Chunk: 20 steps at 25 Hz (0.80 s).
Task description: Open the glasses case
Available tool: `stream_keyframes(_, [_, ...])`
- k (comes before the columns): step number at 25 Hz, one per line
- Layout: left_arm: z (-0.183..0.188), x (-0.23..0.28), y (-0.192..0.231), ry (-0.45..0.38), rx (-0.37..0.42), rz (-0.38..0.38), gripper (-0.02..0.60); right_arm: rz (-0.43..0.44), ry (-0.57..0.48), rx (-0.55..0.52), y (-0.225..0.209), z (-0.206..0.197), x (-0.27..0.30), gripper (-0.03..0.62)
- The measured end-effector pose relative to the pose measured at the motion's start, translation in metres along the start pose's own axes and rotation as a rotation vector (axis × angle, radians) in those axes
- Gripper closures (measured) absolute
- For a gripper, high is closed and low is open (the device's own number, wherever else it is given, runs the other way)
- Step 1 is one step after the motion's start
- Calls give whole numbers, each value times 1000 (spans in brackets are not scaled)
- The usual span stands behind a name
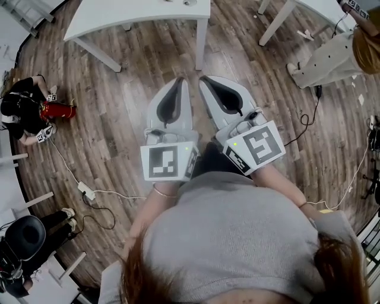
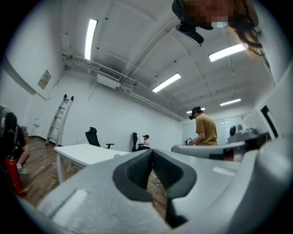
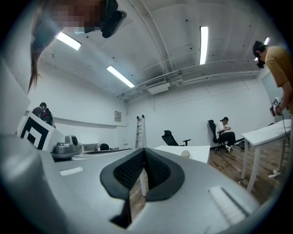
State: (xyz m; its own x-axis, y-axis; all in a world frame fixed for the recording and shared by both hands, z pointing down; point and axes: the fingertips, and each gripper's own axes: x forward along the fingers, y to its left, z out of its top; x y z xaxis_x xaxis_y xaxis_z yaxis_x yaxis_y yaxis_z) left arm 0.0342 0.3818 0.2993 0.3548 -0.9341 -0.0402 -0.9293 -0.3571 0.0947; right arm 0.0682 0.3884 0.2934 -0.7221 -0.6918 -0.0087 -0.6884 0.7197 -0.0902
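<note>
The left gripper (image 1: pixel 180 81) and right gripper (image 1: pixel 205 79) are pointing level over the wooden floor (image 1: pixel 113 119), jaws pressed together and holding nothing. No glasses case is showing anywhere. It is worth searching the far white bench (image 1: pixel 136 15) before opening either gripper.

A small pale rounded thing (image 3: pixel 185 154) lies on the white table (image 3: pixel 201 151), too small to tell what it is.
</note>
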Motion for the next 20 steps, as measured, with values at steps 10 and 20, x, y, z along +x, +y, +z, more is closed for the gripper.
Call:
stream_keyframes(10, [8,2,-12,-19,25,6,580,50,-7,-40,2,8,-6,589])
stream_keyframes(20, [11,10,-16,-27,22,6,580,51,-13,-53,-9,11,-7,590])
